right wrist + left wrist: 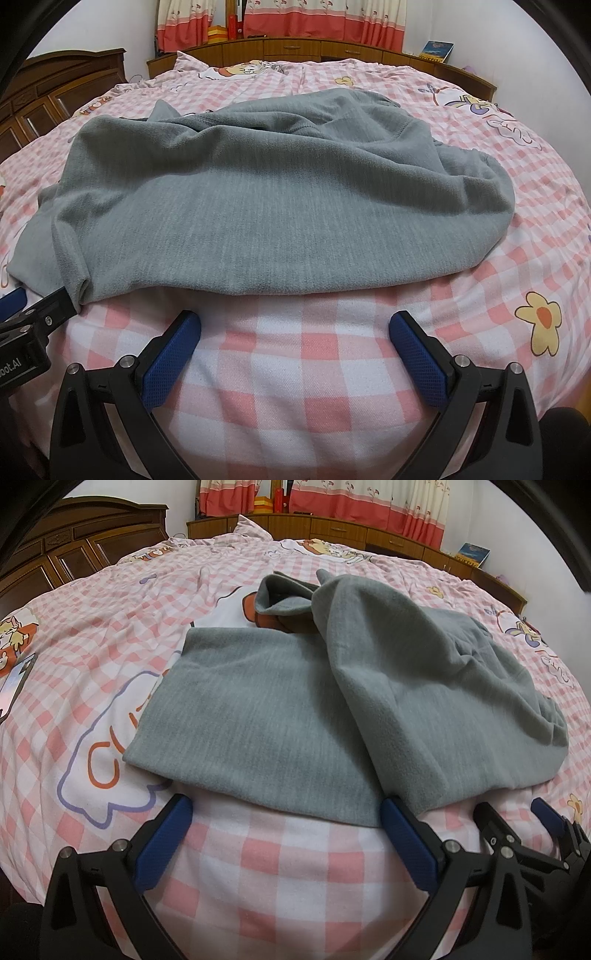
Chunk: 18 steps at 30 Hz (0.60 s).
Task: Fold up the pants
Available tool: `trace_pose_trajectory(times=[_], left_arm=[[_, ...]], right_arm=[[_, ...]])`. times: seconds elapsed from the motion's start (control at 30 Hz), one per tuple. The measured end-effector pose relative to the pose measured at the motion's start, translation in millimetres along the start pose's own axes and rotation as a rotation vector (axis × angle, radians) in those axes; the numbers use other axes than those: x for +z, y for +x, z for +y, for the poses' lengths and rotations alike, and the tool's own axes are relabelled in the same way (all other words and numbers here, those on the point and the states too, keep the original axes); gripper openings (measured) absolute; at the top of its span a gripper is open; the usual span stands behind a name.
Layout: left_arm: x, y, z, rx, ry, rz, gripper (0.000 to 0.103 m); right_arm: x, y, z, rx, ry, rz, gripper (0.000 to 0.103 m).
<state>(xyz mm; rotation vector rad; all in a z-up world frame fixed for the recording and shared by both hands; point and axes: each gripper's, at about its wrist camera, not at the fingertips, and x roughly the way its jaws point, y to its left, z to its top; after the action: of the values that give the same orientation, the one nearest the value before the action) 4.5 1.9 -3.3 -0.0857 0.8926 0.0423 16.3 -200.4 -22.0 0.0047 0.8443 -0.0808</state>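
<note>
Pink checked bedding is noted; grey pants are found rumpled upon it; left gripper and right gripper are held spread, empty; soft, limp fleece is judged best seized at its near hem.

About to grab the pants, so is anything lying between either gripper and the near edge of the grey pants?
Nothing visible. Only bare checked bedspread separates the open right gripper and the open left gripper from the grey pants.
</note>
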Motion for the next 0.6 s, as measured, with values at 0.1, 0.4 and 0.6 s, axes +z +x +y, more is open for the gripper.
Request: trace_pose_trajectory(times=[0.1,0.4,0.6], left_arm=[[0.1,-0.1,-0.1,0.0,0.0,0.0,0.103],[0.4,-0.3,-0.5,0.001,0.002,-0.003,0.103],[0.2,-0.2,-0.5,0.002,0.002,-0.003,0.103]], right_arm=[[-0.3,0.1,0.0,0.0,0.0,0.0,0.103],[1.3,1.1,-0.1,0.003,0.0,0.014,0.103],[4.1,2.8,-0.8,0.001,-0.001,0.025,0.103]])
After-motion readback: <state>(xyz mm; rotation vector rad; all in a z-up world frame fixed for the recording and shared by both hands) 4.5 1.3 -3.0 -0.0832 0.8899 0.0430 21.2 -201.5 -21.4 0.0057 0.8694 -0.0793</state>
